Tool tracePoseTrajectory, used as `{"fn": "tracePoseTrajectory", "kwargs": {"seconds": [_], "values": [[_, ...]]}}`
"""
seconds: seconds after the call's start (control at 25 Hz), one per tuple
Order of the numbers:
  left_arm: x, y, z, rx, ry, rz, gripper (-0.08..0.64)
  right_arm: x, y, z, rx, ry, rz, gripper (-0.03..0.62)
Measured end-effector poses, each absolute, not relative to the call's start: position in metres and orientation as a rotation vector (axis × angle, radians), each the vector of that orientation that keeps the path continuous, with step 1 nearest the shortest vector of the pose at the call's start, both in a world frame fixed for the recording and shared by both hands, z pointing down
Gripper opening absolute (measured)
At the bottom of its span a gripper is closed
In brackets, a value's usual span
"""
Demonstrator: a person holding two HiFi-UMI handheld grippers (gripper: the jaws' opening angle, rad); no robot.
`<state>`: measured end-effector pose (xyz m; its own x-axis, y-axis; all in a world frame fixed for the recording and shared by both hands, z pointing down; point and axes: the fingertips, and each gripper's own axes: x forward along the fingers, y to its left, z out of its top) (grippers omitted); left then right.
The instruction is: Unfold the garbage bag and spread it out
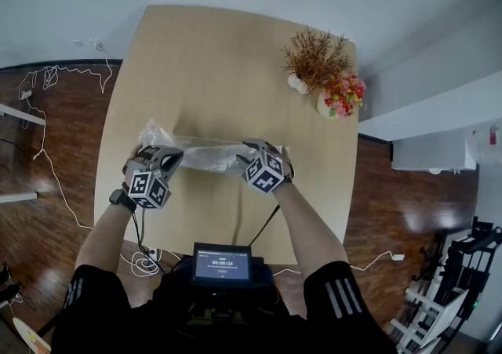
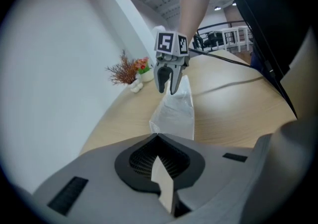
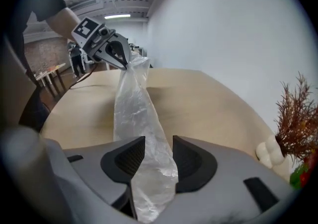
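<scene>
Nearest the lens: pinching just a thin corner of the garbage bag [image 2: 174, 113] in the left gripper [image 1: 166, 158], so risking pull-out or a tear there if tugging hard on so little film. Risking a slip on the other side too: gripping slick, squashy film with wide-set jaws, so likely dragging through the wad instead of opening any folds when pulling apart. Also risking layers clinging together and staying roped up. Not expecting trouble from the dried plant [image 1: 314, 54] and flower pot [image 1: 343, 97], standing well apart at the far right of the desk [image 1: 220, 54], unless swinging wide.

Left gripper: pinching, jaws pressed fully together on that corner. Right gripper [image 1: 252, 150]: bearing on a thick bunch of the film with jaws well apart, both pads touching it, wad filling the gap; judging the hold as loose. Keeping the bag stretched as a narrow strip between both grippers over the near half of the desk, not yet spread, with a short tail reaching past the right gripper. Unable to tell whether the middle is touching the desk.
</scene>
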<state>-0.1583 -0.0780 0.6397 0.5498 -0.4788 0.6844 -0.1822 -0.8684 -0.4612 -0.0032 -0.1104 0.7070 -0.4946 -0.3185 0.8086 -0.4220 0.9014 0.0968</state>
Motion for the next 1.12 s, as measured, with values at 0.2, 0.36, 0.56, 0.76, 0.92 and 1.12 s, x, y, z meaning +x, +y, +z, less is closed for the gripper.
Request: {"fn": "tracePoseTrajectory", "kwargs": {"seconds": [0.2, 0.36, 0.56, 0.76, 0.92, 1.12], "values": [[-0.161, -0.071, 0.642, -2.459, 0.538, -1.227, 0.002, 0.000, -0.112, 0.729, 0.471, -2.042, 0.131, 0.198], [-0.163, -0.070, 0.644, -2.474, 0.552, -1.225, 0.002, 0.001, -0.110, 0.737, 0.443, -2.004, 0.126, 0.158], [-0.165, -0.072, 0.647, -2.478, 0.562, -1.233, 0.003, 0.004, -0.107, 0.737, 0.444, -1.989, 0.106, 0.020], [-0.168, -0.072, 0.650, -2.468, 0.556, -1.261, 0.003, 0.011, -0.107, 0.725, 0.494, -2.012, 0.103, 0.018], [-0.173, -0.072, 0.651, -2.427, 0.556, -1.317, 0.037, 0.015, -0.105, 0.715, 0.523, -2.030, 0.084, 0.018], [-0.176, -0.073, 0.634, -2.392, 0.536, -1.360, 0.217, 0.015, -0.097, 0.705, 0.520, -2.042, 0.042, 0.018]]}}
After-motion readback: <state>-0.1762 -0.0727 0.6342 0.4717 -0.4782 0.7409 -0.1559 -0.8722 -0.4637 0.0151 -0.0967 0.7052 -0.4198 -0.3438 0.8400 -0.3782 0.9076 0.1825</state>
